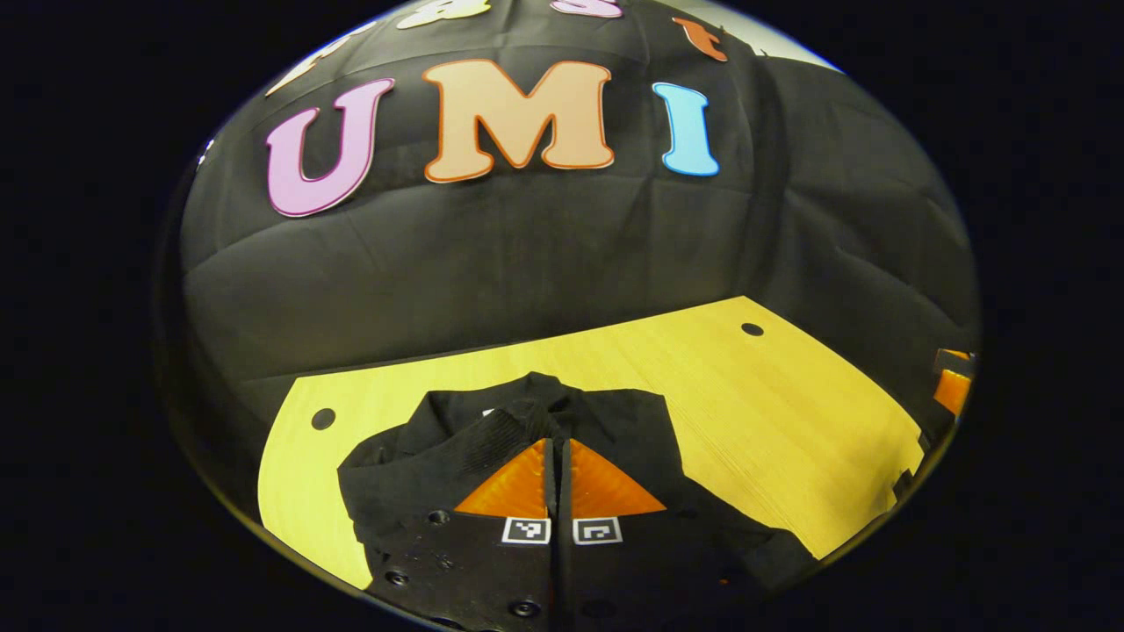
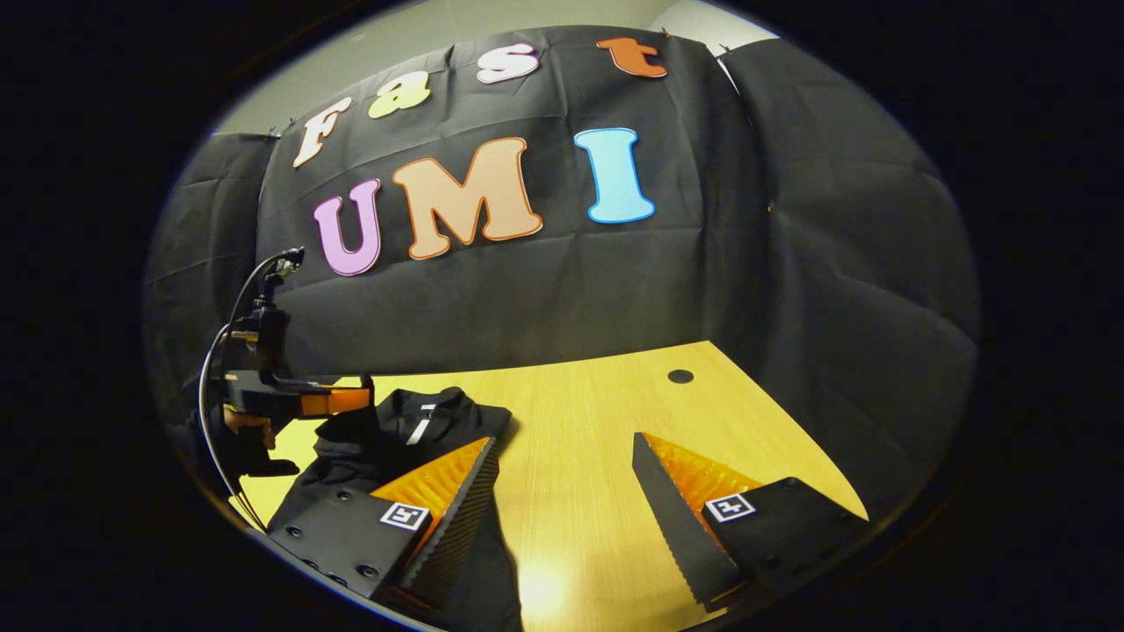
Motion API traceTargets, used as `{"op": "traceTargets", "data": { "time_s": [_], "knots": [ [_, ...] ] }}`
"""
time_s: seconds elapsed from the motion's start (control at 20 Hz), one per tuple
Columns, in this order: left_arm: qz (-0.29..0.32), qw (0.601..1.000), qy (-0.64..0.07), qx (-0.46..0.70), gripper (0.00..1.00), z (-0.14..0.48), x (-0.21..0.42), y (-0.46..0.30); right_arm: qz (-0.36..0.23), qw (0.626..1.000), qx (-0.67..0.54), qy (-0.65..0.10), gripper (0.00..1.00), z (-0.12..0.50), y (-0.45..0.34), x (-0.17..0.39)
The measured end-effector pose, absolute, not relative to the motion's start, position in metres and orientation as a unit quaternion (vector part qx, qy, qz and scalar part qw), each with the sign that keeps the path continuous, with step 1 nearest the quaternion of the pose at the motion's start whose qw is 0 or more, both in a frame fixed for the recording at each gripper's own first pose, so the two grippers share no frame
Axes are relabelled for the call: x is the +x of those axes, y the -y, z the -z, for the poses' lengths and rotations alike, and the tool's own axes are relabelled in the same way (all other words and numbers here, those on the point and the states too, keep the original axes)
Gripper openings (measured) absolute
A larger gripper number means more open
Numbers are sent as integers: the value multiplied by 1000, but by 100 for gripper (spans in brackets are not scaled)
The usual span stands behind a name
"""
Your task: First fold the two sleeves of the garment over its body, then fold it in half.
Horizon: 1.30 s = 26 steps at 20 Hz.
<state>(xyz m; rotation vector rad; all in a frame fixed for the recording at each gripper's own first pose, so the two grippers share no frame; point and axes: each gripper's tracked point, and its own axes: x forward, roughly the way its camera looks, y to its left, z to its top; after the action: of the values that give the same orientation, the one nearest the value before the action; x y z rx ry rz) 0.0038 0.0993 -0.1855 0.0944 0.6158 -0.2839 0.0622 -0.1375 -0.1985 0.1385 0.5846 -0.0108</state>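
A black garment [image 1: 615,421] lies bunched on the wooden table [image 1: 773,412], its collar end toward the wall. My left gripper [image 1: 558,443] is shut, its two fingers pressed together with a ribbed fold of the cloth gathered around their tips. In the right gripper view the garment [image 2: 430,417] sits at the left, and the left gripper [image 2: 356,399] hovers over its left side, held by a hand [image 2: 241,426]. My right gripper [image 2: 564,443] stands open above bare table [image 2: 580,412], its left finger over the garment's right edge, nothing between the fingers.
The table has small round holes [image 1: 752,329] [image 2: 680,376] near its far corners. Black cloth walls close in right behind it. The other gripper [image 1: 953,386] shows at the right edge. A cable [image 2: 211,369] loops off the left gripper.
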Motion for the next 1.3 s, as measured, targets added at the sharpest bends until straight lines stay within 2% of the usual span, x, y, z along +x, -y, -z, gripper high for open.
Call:
{"op": "traceTargets", "data": {
  "time_s": [0.35, 0.5, 0.6, 0.7, 0.8, 0.85, 0.9, 0.95, 1.0, 1.05, 1.3],
  "knots": [
    [132, 932, -329, 79, 0, 208, 3, -83, 22, 952, 70, -296, 98, 206, 168, 53],
    [129, 942, -301, 66, 0, 193, 7, -75, 22, 951, 75, -299, 98, 209, 173, 51],
    [138, 962, -233, 21, 44, 163, 20, -52, 17, 954, 76, -291, 98, 205, 172, 50],
    [121, 976, -176, 27, 88, 121, 22, -55, 6, 956, 76, -283, 98, 200, 169, 52],
    [105, 983, -148, 31, 91, 86, 14, -72, -11, 958, 76, -276, 98, 197, 162, 56],
    [94, 986, -138, 27, 98, 73, 7, -81, -22, 958, 77, -275, 98, 196, 157, 57],
    [83, 988, -131, 21, 92, 64, 1, -91, -33, 959, 78, -272, 98, 196, 152, 59],
    [69, 990, -126, 14, 92, 62, -4, -102, -40, 959, 78, -269, 98, 194, 146, 60],
    [58, 990, -125, 7, 99, 56, -14, -113, -45, 960, 78, -266, 98, 191, 140, 58],
    [47, 991, -123, 2, 92, 51, -23, -126, -49, 961, 81, -260, 98, 187, 132, 56],
    [-9, 990, -138, 10, 92, 52, -83, -192, -71, 962, 70, -255, 98, 181, 81, 30]
  ]
}}
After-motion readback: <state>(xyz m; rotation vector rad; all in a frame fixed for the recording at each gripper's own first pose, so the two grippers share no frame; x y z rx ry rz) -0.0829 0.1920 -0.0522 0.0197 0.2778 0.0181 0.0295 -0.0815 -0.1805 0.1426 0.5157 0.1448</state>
